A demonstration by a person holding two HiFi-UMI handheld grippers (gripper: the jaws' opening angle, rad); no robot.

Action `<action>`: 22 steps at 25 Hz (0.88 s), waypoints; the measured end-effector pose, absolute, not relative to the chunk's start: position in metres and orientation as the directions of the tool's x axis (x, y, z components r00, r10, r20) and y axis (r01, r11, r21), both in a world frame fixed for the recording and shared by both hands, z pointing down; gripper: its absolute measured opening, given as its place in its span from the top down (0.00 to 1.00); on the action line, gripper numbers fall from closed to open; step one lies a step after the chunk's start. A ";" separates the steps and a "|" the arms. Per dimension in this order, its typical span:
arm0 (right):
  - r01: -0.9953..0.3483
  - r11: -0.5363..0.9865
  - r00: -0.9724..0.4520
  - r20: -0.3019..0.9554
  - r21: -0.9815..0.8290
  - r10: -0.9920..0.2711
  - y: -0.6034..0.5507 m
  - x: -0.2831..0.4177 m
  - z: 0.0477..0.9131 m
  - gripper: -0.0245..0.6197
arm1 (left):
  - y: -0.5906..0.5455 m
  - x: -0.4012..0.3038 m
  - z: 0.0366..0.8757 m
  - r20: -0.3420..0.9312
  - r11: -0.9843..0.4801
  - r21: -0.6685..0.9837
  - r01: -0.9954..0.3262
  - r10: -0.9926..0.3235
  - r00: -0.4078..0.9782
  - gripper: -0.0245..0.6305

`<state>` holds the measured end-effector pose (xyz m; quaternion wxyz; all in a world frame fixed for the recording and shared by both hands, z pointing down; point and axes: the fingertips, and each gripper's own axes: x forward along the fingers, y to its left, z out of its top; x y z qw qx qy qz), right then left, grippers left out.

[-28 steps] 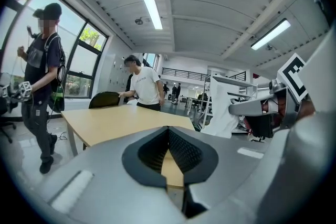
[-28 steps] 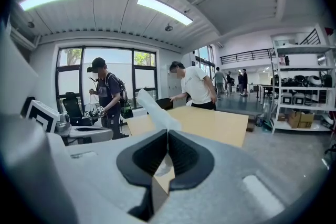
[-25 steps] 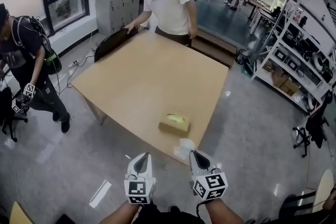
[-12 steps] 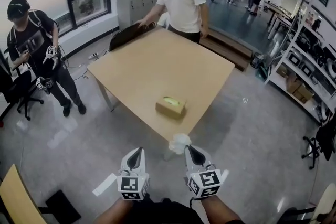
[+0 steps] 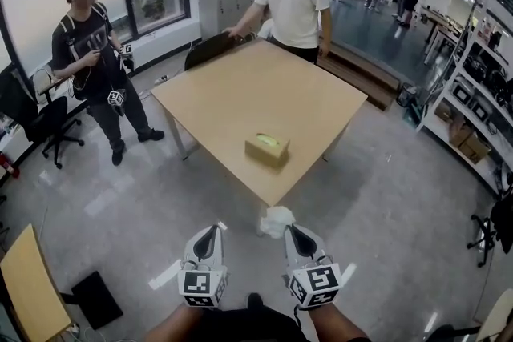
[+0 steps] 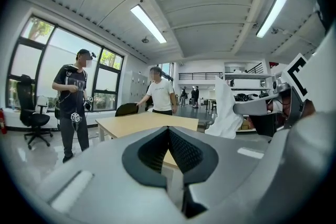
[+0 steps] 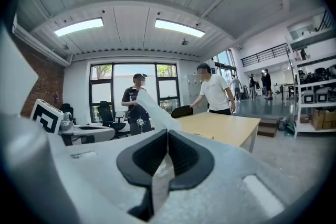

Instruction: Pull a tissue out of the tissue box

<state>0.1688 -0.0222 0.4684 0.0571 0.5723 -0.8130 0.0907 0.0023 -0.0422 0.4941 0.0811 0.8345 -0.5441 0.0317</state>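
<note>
Right tongs [image 7: 167, 136] pinch the tissue [image 5: 276, 220] (left tongs [image 6: 169, 136] pressed together).

Head view looks steeply down; gripper views look level toward the table [image 5: 240, 92].

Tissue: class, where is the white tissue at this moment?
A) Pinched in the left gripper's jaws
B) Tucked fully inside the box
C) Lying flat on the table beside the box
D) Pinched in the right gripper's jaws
D: the tissue sticks up from the right gripper, whose jaws are closed on it in the right gripper view, off the table and away from the box.
</note>
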 end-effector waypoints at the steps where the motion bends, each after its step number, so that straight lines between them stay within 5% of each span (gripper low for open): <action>1: -0.942 0.327 -0.337 0.196 -0.083 -0.921 -0.017 0.168 0.468 0.96 | -0.038 0.001 0.492 0.134 -0.398 0.094 -0.912 -0.903 0.408 0.93; 22: -0.982 0.174 -0.187 0.258 -0.074 -0.948 0.099 0.032 0.479 0.96 | 0.058 -0.114 0.499 0.128 -0.571 0.134 -0.810 -0.800 0.586 0.93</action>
